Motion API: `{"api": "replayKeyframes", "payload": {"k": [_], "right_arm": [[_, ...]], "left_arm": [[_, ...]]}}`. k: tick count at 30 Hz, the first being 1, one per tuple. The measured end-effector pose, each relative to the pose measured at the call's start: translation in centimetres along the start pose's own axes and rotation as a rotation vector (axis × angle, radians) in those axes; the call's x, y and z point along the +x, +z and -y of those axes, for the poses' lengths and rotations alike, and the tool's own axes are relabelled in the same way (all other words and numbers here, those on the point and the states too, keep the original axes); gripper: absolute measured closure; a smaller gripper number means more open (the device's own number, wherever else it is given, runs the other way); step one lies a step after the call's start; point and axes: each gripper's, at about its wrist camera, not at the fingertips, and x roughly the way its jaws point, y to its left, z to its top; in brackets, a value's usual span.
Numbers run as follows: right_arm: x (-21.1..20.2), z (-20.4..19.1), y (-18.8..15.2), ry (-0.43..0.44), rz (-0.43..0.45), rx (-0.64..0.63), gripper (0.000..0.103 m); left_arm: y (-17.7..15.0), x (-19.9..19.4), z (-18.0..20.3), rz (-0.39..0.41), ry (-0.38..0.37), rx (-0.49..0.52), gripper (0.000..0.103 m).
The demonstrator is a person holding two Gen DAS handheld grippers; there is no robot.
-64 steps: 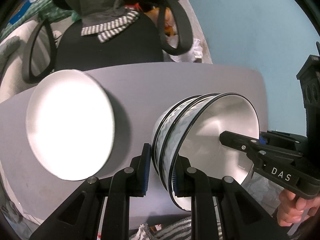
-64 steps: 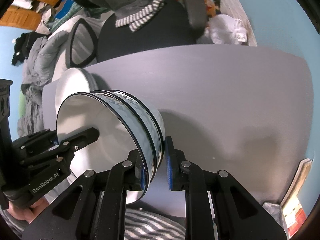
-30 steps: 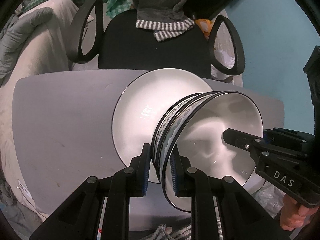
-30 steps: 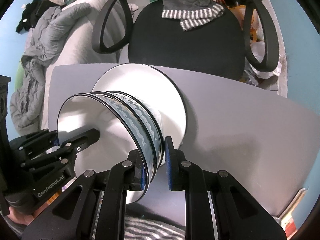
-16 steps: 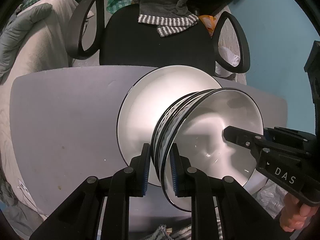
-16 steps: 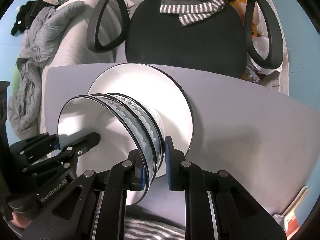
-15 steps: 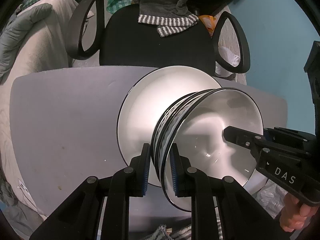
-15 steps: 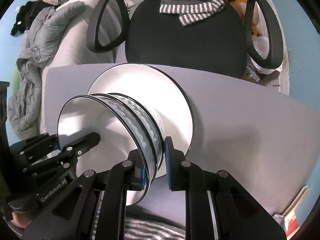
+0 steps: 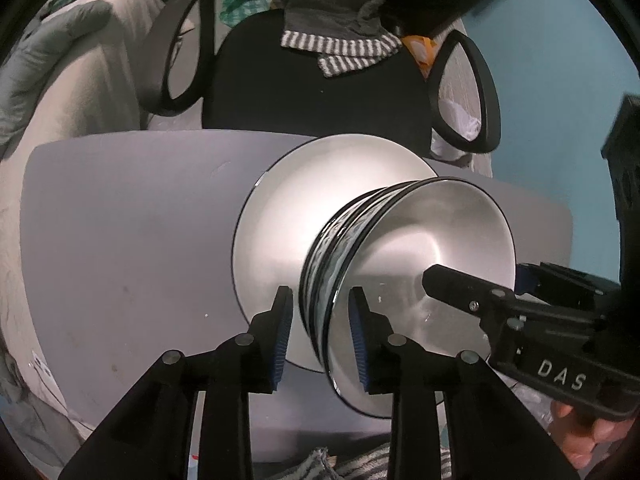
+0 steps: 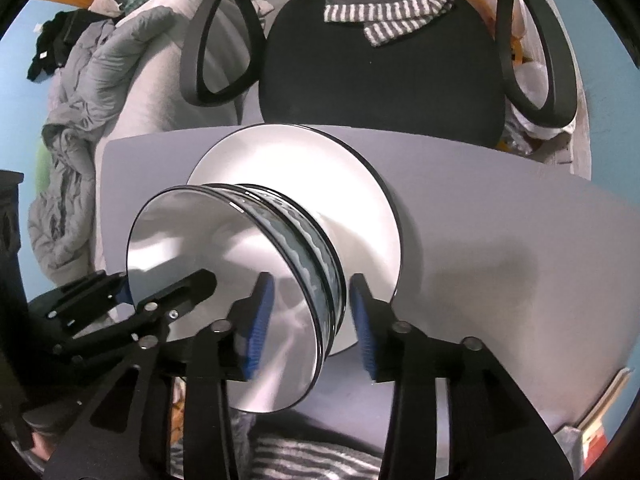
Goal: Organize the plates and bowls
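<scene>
Your left tool (image 9: pixel 320 330) straddles the near-left rim of the stacked patterned bowls (image 9: pixel 404 280), its pads parted and clear of the rim on both sides. The stack sits on the white plate (image 9: pixel 288 216) at the grey worktop's (image 9: pixel 120 240) middle. Your right tool (image 10: pixel 310 320) brackets the opposite rim, jaws likewise wide, gripping nothing. Both stand equally near, so either could back straight off.

Two close wrist views from opposite rims, sharing stacked bowls (image 9: pixel 400 264)
</scene>
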Motion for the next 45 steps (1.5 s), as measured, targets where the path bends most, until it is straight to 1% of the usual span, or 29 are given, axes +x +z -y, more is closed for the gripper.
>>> {"api": "replayKeyframes", "payload": {"k": [1,2,3,7,9,10,13,14,16,18,21,24,27,31,34,38,41,45], "right_arm": [[-0.3,-0.1,-0.2,-0.005,0.016,-0.005,0.052],[-0.6,-0.2,-0.4,-0.011,0.036,-0.008,0.046],[-0.9,-0.3,-0.5,-0.018,0.051,-0.012,0.043],[-2.3,-0.7,-1.3,-0.074,0.103,-0.023,0.039],[-3.2,-1.0,-1.6,-0.094,0.136,-0.036,0.033],[-3.9,-1.3,-1.9,-0.111,0.161,-0.049,0.032],[-5.2,-1.8,-2.5,-0.144,0.203,-0.073,0.032],[-5.7,-1.9,-2.7,-0.154,0.217,-0.08,0.032],[-6.4,-2.2,-3.1,-0.169,0.238,-0.092,0.032],[-7.3,-2.5,-3.6,-0.184,0.264,-0.1,0.032],[-9.0,-2.9,-4.5,-0.199,0.317,-0.106,0.032],[-10.7,-3.1,-5.4,-0.209,0.362,-0.105,0.032],[-12.4,-3.6,-6.3,-0.213,0.404,-0.119,0.032],[-14.9,-4.1,-7.8,-0.221,0.459,-0.134,0.032],[-16.7,-4.3,-8.9,-0.233,0.507,-0.133,0.032],[-18.5,-4.7,-10.4,-0.247,0.563,-0.133,0.032],[-19.4,-5.2,-11.4,-0.272,0.597,-0.142,0.032],[-20.2,-5.4,-12.2,-0.291,0.62,-0.147,0.032]], "left_arm": [[-0.2,-0.4,-0.1,0.014,0.006,-0.006,0.061],[-0.3,-0.8,-0.2,0.035,0.015,-0.012,0.056],[-0.5,-1.1,-0.3,0.048,0.024,-0.016,0.054],[-1.0,-2.4,-0.8,0.067,0.046,-0.045,0.045],[-1.4,-3.3,-0.8,0.079,0.051,-0.048,0.041],[-1.6,-3.7,-0.7,0.089,0.052,-0.046,0.039],[-2.3,-5.3,-0.6,0.135,0.067,-0.03,0.026],[-2.6,-6.1,-0.4,0.157,0.07,-0.022,0.024],[-2.9,-7.0,-0.3,0.169,0.082,-0.005,0.019],[-3.4,-8.1,-0.2,0.185,0.088,0.01,0.018],[-4.3,-9.9,-0.4,0.228,0.101,-0.002,0.016],[-5.2,-11.6,-0.5,0.265,0.098,-0.004,0.016],[-6.2,-13.5,-0.2,0.304,0.101,0.015,0.016],[-7.6,-16.0,0.5,0.375,0.129,0.039,0.011],[-8.6,-17.6,1.4,0.411,0.134,0.071,0.011],[-9.7,-19.9,2.4,0.463,0.127,0.116,0.011],[-10.8,-21.4,3.2,0.507,0.129,0.136,0.011],[-12.1,-22.8,3.9,0.552,0.124,0.144,0.008]]}}
